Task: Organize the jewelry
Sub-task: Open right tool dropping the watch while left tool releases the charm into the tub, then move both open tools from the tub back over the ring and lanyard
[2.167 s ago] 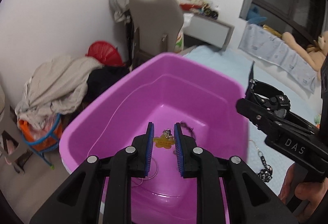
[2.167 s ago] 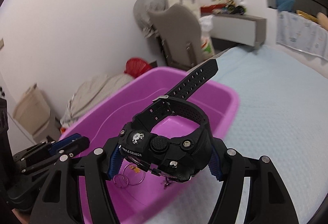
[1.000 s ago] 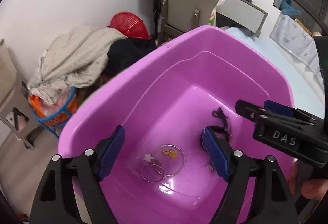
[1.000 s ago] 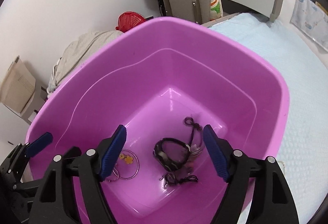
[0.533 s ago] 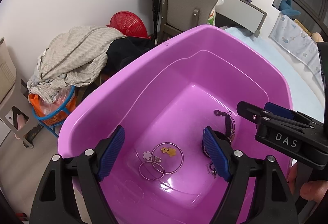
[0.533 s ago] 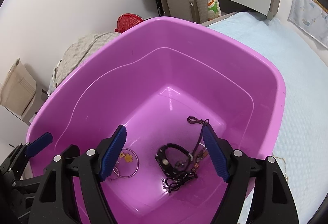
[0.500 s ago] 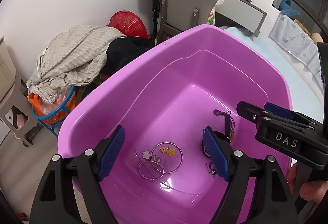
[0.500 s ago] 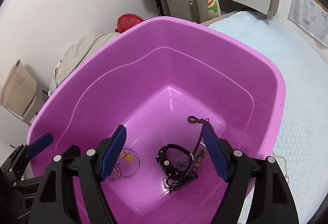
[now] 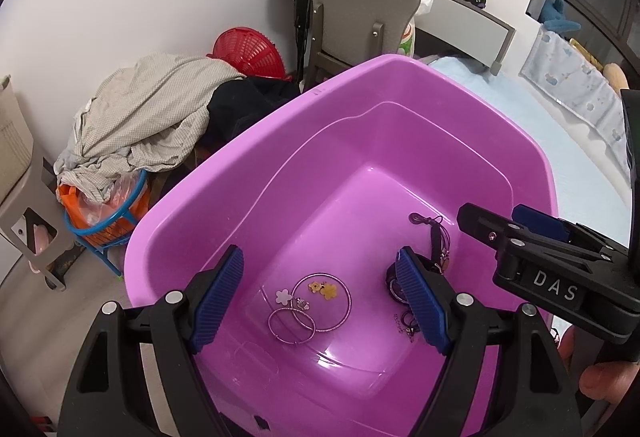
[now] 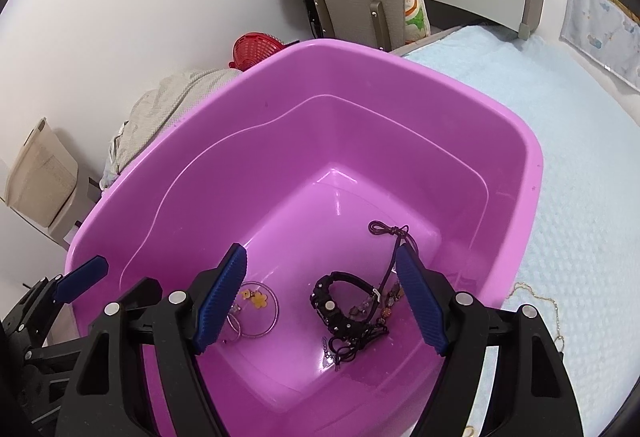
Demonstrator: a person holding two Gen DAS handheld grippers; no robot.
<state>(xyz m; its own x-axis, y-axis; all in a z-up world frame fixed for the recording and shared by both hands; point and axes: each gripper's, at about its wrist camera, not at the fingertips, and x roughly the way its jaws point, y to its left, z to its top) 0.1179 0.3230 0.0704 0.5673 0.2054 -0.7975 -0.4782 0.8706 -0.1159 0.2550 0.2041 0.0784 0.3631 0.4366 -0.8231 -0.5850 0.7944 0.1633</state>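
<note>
Where jewelry (image 10: 348, 313) lies: purple tub (image 10: 500, 125).

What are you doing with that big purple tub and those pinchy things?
A person is tidying jewelry into the purple tub, holding tongs in each hand. Both the left tongs and the right tongs hang open over the tub with nothing in them. Lying on the bottom are a black watch, some hoop rings with little flower charms, and a dark cord. A thin gold chain lies outside on the blue bedcover.
</note>
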